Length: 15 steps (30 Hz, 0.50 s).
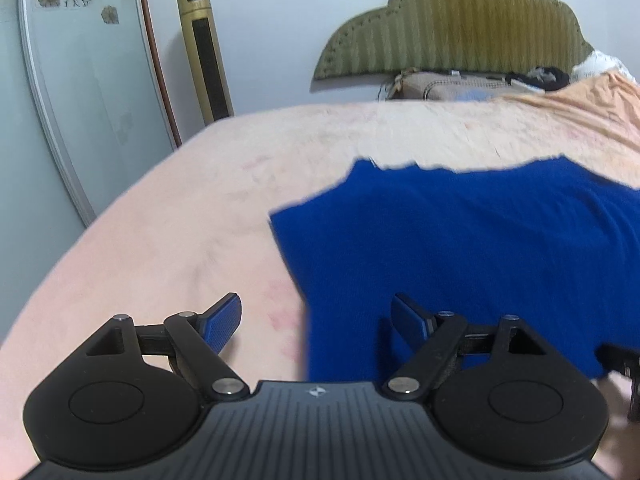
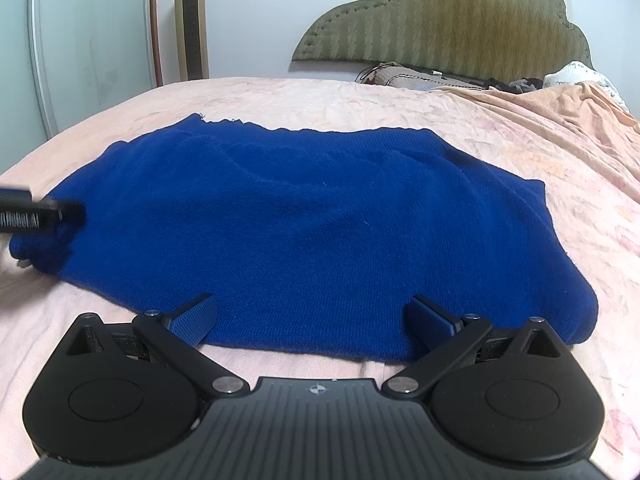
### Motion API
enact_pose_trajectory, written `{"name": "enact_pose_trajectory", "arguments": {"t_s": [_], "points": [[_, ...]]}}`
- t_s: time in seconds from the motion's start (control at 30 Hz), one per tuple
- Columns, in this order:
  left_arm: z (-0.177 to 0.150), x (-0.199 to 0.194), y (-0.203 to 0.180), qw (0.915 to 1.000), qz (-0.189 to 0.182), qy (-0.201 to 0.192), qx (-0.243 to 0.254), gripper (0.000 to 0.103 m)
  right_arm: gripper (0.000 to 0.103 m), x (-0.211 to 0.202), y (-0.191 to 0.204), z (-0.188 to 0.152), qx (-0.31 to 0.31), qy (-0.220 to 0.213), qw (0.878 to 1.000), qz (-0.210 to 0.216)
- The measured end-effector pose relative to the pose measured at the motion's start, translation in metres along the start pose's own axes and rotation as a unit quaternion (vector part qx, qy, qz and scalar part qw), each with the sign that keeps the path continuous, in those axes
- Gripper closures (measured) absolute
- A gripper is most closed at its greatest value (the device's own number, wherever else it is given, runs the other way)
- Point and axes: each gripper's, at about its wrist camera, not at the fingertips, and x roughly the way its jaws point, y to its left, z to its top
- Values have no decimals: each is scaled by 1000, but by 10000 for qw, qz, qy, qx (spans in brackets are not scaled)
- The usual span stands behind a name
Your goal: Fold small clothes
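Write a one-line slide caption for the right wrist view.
Open right gripper poised at the near edge of a blue knit garment on a peach bedsheet.

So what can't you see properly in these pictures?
- Blue knitted garment: its right part is cut off by the edge of the left wrist view, which is also blurred.
- What kind of garment it is: folded over on itself, no sleeves or neck showing.
- Left gripper: in the right wrist view only a blurred black end pokes in at the left edge.
- Things by the headboard: too small and dark to name.
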Motion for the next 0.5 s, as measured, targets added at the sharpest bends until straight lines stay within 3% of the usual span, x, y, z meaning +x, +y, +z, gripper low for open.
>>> {"name": "enact_pose_trajectory", "arguments": {"t_s": [0.13, 0.27, 0.37, 0.5], "points": [[19, 10, 24, 9994, -267, 56, -212, 6, 3, -8, 18, 7, -313, -154, 9994, -48], [34, 26, 49, 9967, -458, 129, -655, 4, 2, -21, 62, 10, -1321, -523, 9898, -82], [39, 35, 62, 9936, -550, 86, -982, 4, 2, -24, 102, 4, -2300, -767, 9699, -221], [45, 50, 65, 9947, -602, 115, -827, 4, 3, -21, 141, -6, -3242, -977, 9404, -309]]}}
